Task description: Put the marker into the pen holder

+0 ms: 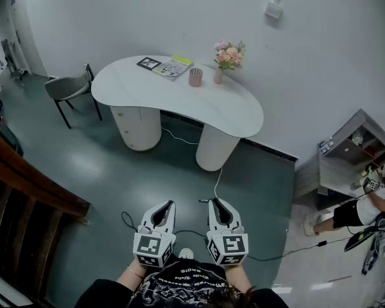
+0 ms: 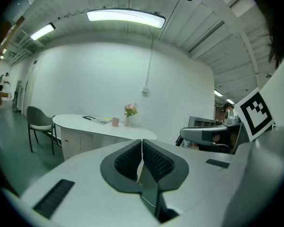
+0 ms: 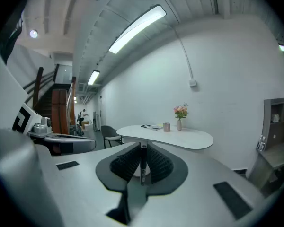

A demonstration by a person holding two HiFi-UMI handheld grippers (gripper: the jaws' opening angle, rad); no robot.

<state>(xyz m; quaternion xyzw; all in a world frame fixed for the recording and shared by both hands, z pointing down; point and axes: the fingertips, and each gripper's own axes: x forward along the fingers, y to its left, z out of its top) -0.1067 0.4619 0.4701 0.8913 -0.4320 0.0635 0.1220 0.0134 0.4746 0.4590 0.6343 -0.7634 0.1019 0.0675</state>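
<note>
A pink pen holder (image 1: pixel 195 77) stands on the white kidney-shaped table (image 1: pixel 179 104), far ahead of me across the floor. It also shows as a small cup (image 2: pixel 115 122) in the left gripper view and as the same cup (image 3: pixel 166 126) in the right gripper view. My right gripper (image 1: pixel 213 203) (image 3: pixel 143 148) is shut on a thin dark marker (image 3: pixel 142 163), which stands upright between the ribbed pads. My left gripper (image 1: pixel 169 204) (image 2: pixel 142 143) is shut with nothing in it. Both are held side by side close to my body, pointing at the table.
On the table are a pink vase of flowers (image 1: pixel 219 72) beside the pen holder and a book and magazine (image 1: pixel 167 66). A grey chair (image 1: pixel 67 87) stands at the table's left end. A cable (image 1: pixel 216 183) runs over the floor. Wooden stairs (image 1: pixel 25 197) are at the left, a grey shelf unit (image 1: pixel 346 153) and a person (image 1: pixel 366 209) at the right.
</note>
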